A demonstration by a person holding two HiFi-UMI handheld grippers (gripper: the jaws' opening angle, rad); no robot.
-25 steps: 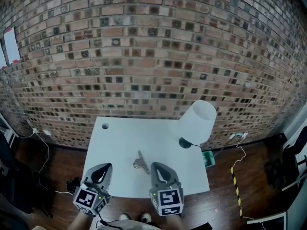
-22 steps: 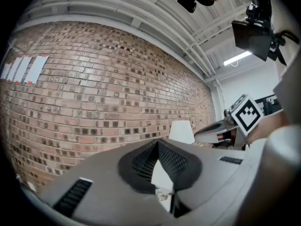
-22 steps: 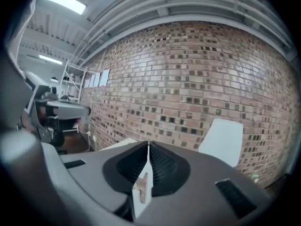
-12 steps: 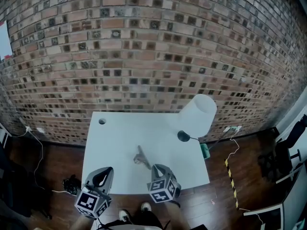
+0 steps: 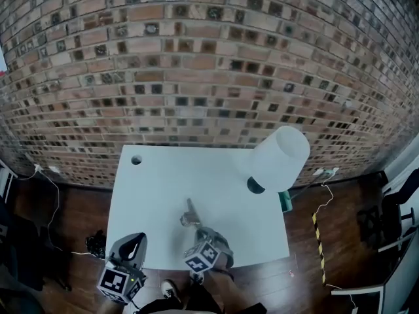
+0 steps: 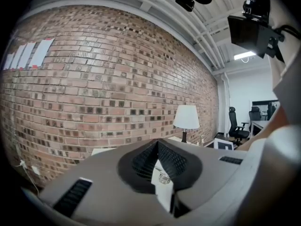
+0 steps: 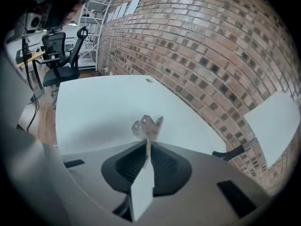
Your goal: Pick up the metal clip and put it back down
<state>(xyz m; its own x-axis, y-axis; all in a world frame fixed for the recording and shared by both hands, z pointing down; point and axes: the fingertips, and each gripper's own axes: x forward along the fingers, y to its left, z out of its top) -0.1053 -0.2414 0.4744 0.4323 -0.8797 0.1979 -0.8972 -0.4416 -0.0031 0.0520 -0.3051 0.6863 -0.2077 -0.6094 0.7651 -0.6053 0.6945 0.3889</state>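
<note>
The metal clip (image 5: 190, 216) lies near the front middle of the white table (image 5: 157, 188). My right gripper (image 5: 200, 230) is tipped steeply down just in front of the clip. In the right gripper view the clip (image 7: 148, 125) stands right beyond the tips of the right gripper (image 7: 148, 143). Its jaws have just been opening and now stand a narrow gap apart, with nothing pressed between the pads. My left gripper (image 5: 137, 239) hangs at the table's front left corner, away from the clip. In the left gripper view its tips (image 6: 157, 144) meet, with nothing held.
A lamp with a white shade (image 5: 278, 159) and a dark base (image 5: 255, 186) stands at the table's right edge. There is a small hole (image 5: 135, 160) in the far left corner. A brick wall (image 5: 209, 77) runs behind the table. Cables lie on the wooden floor (image 5: 59, 208).
My right gripper has dropped from above the table's front edge and tipped down towards the clip. The left gripper has sunk a little. The clip has not moved.
</note>
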